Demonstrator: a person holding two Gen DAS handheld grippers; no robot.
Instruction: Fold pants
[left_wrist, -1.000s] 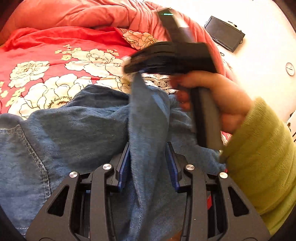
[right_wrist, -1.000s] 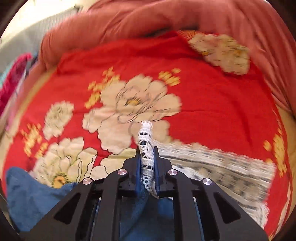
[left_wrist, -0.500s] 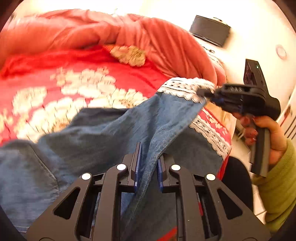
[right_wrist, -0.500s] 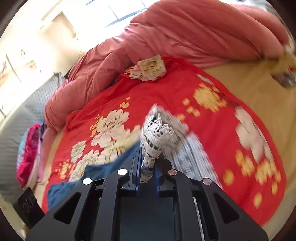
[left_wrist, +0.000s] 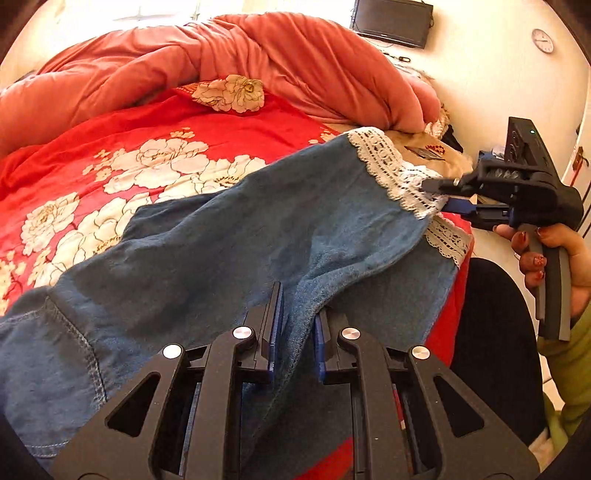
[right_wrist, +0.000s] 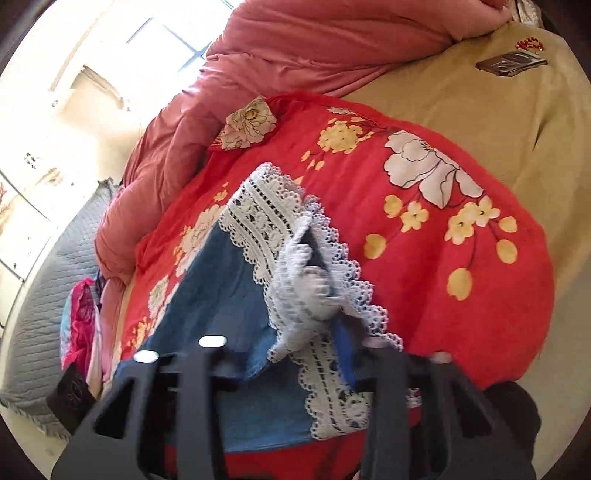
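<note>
Blue denim pants (left_wrist: 207, 251) with white lace hems (left_wrist: 388, 166) lie across a red floral bedspread (left_wrist: 110, 147). My left gripper (left_wrist: 295, 325) has its jaws a little apart around a fold of the denim leg. My right gripper (left_wrist: 439, 195) is at the right of the left wrist view, at the lace hem of the upper leg. In the blurred right wrist view the jaws stand wide apart and the lace hem (right_wrist: 306, 280) lies loose between them over the lower leg (right_wrist: 229, 314).
A bunched salmon duvet (left_wrist: 258, 55) lies along the far side of the bed. A tan sheet (right_wrist: 498, 110) with a small dark packet (right_wrist: 511, 62) is beyond the bedspread. A grey quilt (right_wrist: 40, 314) and pink clothes (right_wrist: 79, 325) are at the left.
The right gripper swung right, stretching the upper leg out over the bed, and its jaws opened off the lace hem. The left gripper's jaws have opened slightly around the denim.
</note>
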